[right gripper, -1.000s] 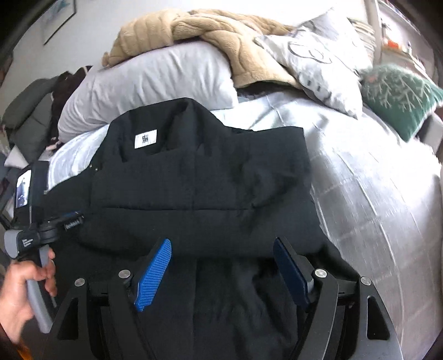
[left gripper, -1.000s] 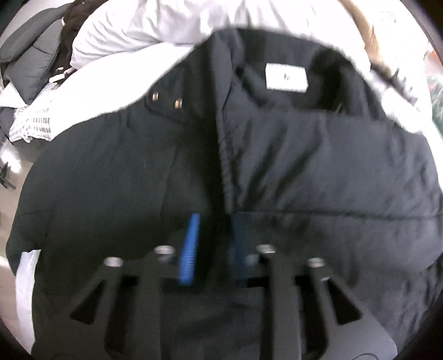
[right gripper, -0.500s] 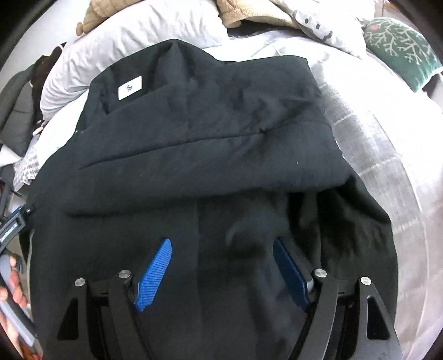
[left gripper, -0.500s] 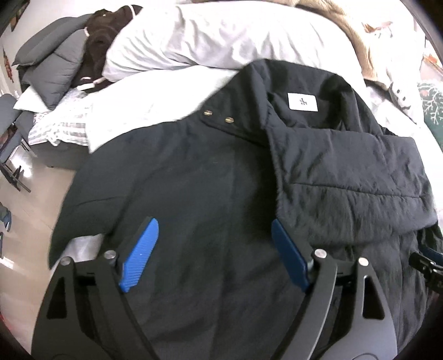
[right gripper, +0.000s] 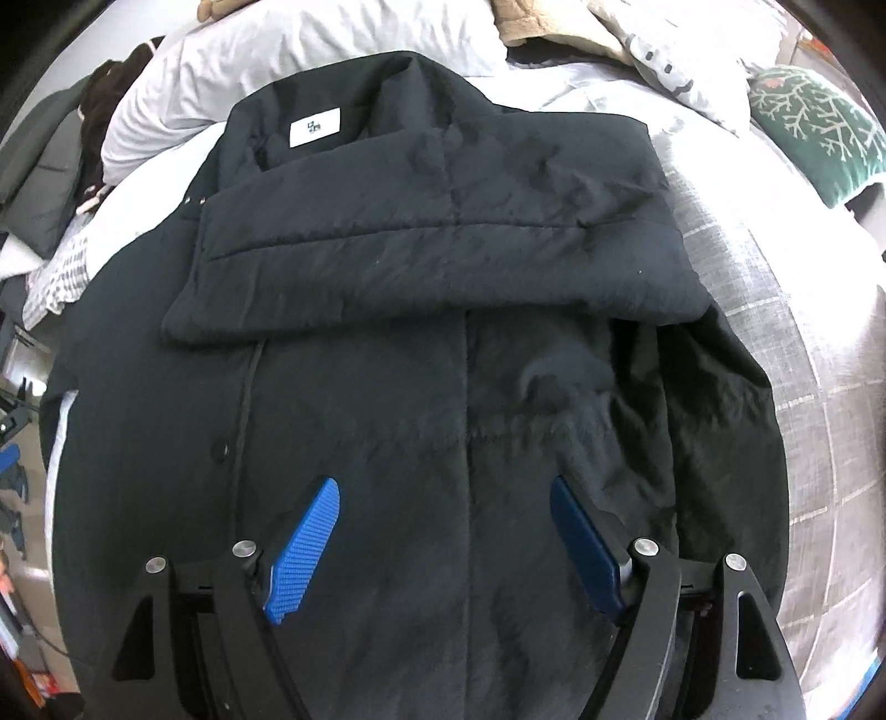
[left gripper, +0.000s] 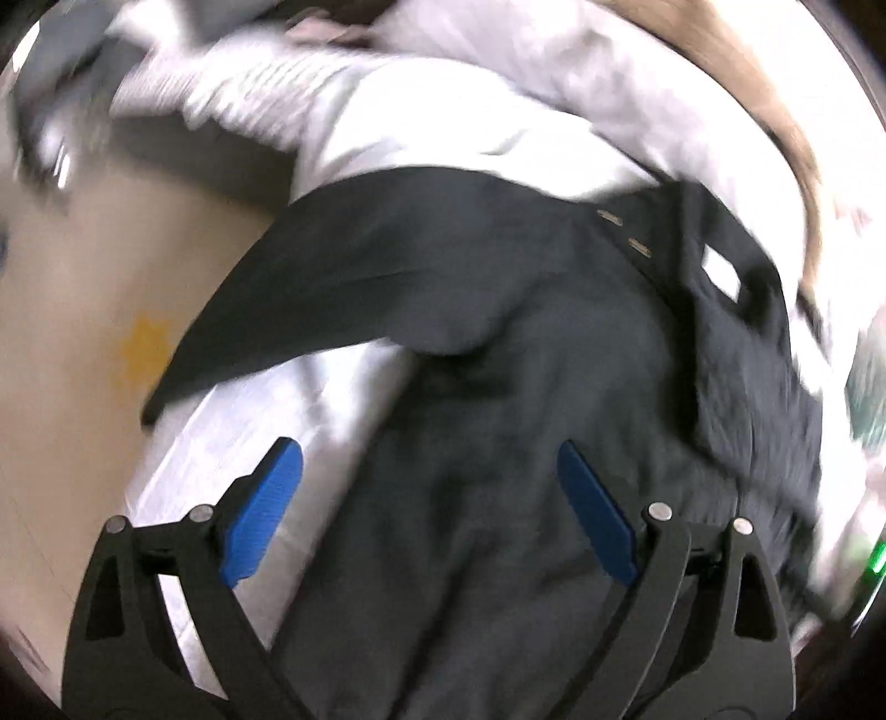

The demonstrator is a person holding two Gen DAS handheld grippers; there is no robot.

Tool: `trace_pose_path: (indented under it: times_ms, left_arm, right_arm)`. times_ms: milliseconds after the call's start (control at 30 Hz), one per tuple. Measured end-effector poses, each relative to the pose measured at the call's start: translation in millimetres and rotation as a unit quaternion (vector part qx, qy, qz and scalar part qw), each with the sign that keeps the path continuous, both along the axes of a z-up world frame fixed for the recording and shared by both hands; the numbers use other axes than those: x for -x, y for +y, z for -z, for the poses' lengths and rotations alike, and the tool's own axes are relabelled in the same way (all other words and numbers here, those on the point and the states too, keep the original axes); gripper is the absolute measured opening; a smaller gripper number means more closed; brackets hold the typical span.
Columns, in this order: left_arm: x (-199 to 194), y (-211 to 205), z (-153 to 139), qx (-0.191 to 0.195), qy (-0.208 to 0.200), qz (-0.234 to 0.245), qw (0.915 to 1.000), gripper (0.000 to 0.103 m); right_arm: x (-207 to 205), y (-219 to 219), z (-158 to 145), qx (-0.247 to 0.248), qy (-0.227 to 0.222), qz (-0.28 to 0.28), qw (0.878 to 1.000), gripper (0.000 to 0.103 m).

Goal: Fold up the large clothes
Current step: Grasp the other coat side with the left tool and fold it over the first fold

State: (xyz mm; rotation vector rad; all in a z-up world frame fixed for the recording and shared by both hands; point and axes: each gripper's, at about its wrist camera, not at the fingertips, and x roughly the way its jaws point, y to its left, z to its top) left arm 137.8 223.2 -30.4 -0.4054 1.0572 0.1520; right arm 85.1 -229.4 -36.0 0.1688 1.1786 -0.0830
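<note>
Coat [right gripper: 387, 415] edge overhangs bed [right gripper: 803, 332]; left hand-held gripper [left gripper: 426, 498] opening, right hand-held gripper [right gripper: 443, 531] wide, both empty.

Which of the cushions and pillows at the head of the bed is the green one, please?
The green cushion at the far right, with a white branching pattern; the other pillows are plain white or pale grey.

Coat [right gripper: 387, 415] on the bed [right gripper: 775, 277]

The coat lies flat on the bed, its sleeve [right gripper: 443, 249] folded across the chest. Pillows [right gripper: 310, 50] lie behind its collar, a cushion [right gripper: 814, 127] to the right.
</note>
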Motion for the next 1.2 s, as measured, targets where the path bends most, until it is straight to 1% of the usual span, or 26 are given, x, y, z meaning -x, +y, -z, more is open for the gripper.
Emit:
trace_pose_path:
  times_ms: [67, 100, 133, 167, 233, 300, 367, 433, 467, 500, 533, 567, 600, 667, 733, 767, 800, 833, 867, 933, 1000, 1033, 1067, 1133, 1167, 1200]
  left_arm:
    - [-1.9, 35.7, 17.7, 0.060, 0.013, -0.040, 0.9973, 0.093]
    - [-3.6, 50.4, 24.6, 0.075, 0.017, -0.058, 0.9953, 0.093]
    - [-4.5, 62.2, 28.7, 0.083, 0.014, -0.072, 0.9939, 0.093]
    - [-6.2, 76.3, 33.4, 0.091, 0.004, -0.087, 0.9920, 0.093]
    - [-8.2, 90.1, 39.9, 0.105, -0.002, -0.107, 0.9887, 0.093]
    - [-11.3, 104.2, 47.3, 0.144, -0.016, -0.127, 0.9813, 0.093]
    - [-14.7, 114.7, 57.7, 0.183, -0.031, -0.149, 0.9712, 0.093]
    - [-18.0, 125.7, 70.2, 0.221, -0.038, -0.181, 0.9576, 0.093]
    - [-18.4, 131.8, 78.3, 0.241, -0.044, -0.197, 0.9493, 0.092]
    - [-18.9, 135.3, 84.4, 0.255, -0.053, -0.211, 0.9423, 0.092]
    - [-18.5, 137.0, 86.6, 0.262, -0.072, -0.222, 0.9363, 0.092]
    - [-16.9, 142.4, 84.0, 0.260, -0.085, -0.228, 0.9343, 0.092]
    - [-18.7, 142.1, 83.6, 0.254, -0.092, -0.231, 0.9348, 0.092]
    - [-22.1, 139.6, 82.6, 0.229, -0.099, -0.233, 0.9400, 0.083]
    - [-25.3, 137.9, 82.5, 0.190, -0.092, -0.242, 0.9471, 0.059]
    - [-26.1, 138.6, 83.4, 0.171, -0.088, -0.246, 0.9501, 0.053]
    - [-27.5, 141.0, 84.8, 0.158, -0.086, -0.248, 0.9518, 0.043]
    - [-27.7, 142.6, 86.4, 0.151, -0.085, -0.250, 0.9526, 0.033]
    - [-26.3, 144.6, 87.3, 0.142, -0.084, -0.255, 0.9528, 0.028]
    - [-21.9, 148.0, 85.9, 0.136, -0.085, -0.269, 0.9498, 0.012]
    - [-17.4, 147.9, 71.9, 0.124, -0.097, -0.287, 0.9447, 0.007]
    - [-16.0, 146.1, 64.6, 0.115, -0.106, -0.289, 0.9446, 0.006]
    - [-15.8, 140.1, 45.5, 0.091, -0.130, -0.283, 0.9458, 0.005]
    - [-15.6, 126.8, 14.1, 0.051, -0.171, -0.261, 0.9489, 0.004]
    - [-14.6, 111.7, -11.8, 0.021, -0.206, -0.235, 0.9497, 0.004]
    - [-14.1, 101.2, -26.0, 0.007, -0.225, -0.218, 0.9496, 0.004]
  right_arm:
    - [0.4, 2.5, 2.4, 0.004, 0.003, -0.002, 1.000, 0.081]
    - [-0.3, 3.6, 4.0, 0.006, 0.005, -0.003, 1.000, 0.081]
    - [-0.2, 3.8, 5.6, 0.009, 0.008, -0.002, 1.000, 0.081]
    - [-0.7, 3.8, 6.3, 0.011, 0.009, -0.001, 1.000, 0.081]
    - [-0.8, 3.7, 7.8, 0.014, 0.012, 0.000, 1.000, 0.081]
    - [-2.4, 4.9, 9.2, 0.015, 0.013, 0.000, 1.000, 0.081]
    - [-7.9, 8.9, 11.7, 0.016, 0.015, -0.001, 1.000, 0.081]
    - [-10.9, 11.8, 12.2, 0.016, 0.015, -0.002, 1.000, 0.081]
    - [-15.8, 14.3, 13.2, 0.016, 0.014, -0.003, 1.000, 0.081]
    - [-17.5, 15.8, 13.2, 0.016, 0.013, -0.003, 1.000, 0.081]
    - [-19.3, 17.6, 13.0, 0.017, 0.012, -0.003, 1.000, 0.081]
    - [-20.1, 20.1, 12.8, 0.021, 0.009, -0.004, 1.000, 0.081]
    - [-20.7, 21.5, 11.4, 0.026, 0.006, -0.004, 1.000, 0.081]
    - [-21.3, 25.0, 5.3, 0.037, -0.008, -0.003, 0.999, 0.081]
    - [-18.9, 27.9, -4.9, 0.042, -0.032, 0.001, 0.999, 0.081]
    - [-17.4, 29.2, -10.2, 0.045, -0.043, 0.003, 0.998, 0.081]
    - [-15.4, 30.6, -16.5, 0.049, -0.056, 0.005, 0.997, 0.081]
    - [-13.2, 31.2, -20.8, 0.052, -0.065, 0.005, 0.997, 0.081]
    - [-11.3, 32.1, -26.4, 0.056, -0.076, 0.003, 0.996, 0.081]
    - [-8.1, 32.8, -34.0, 0.065, -0.091, 0.001, 0.994, 0.081]
    - [-3.9, 29.5, -39.4, 0.070, -0.100, 0.001, 0.993, 0.081]
    - [-3.1, 28.9, -41.1, 0.070, -0.103, 0.002, 0.992, 0.081]
    - [-2.5, 27.6, -42.7, 0.069, -0.104, 0.002, 0.992, 0.081]
    - [-3.4, 25.2, -43.3, 0.063, -0.104, 0.004, 0.993, 0.081]
    - [-1.2, 23.9, -43.9, 0.061, -0.104, 0.005, 0.993, 0.081]
    - [-1.5, 22.8, -44.4, 0.058, -0.105, 0.006, 0.993, 0.081]
